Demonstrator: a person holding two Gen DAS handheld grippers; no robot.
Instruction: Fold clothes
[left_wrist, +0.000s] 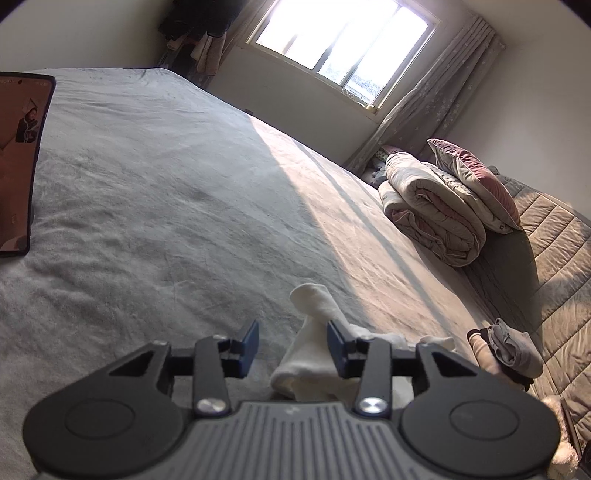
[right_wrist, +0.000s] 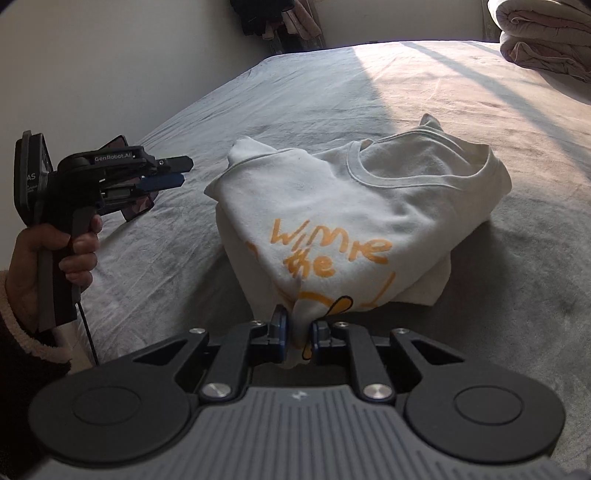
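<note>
White sweatshirt (right_wrist: 354, 221) folded compact on bed (right_wrist: 480, 110). Right hand-held gripper (right_wrist: 297, 334) pinching its 6 o'clock edge, likely to shift bundle. Left hand-held gripper (right_wrist: 173, 173) at 9 o'clock, spread, holding nothing.

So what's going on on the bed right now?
A person is folding a white sweatshirt with orange lettering on the grey bedspread. The right gripper is shut on the sweatshirt's near edge. The left gripper, held in the person's left hand, is open and holds nothing. The sweatshirt already lies folded into a compact bundle.
</note>
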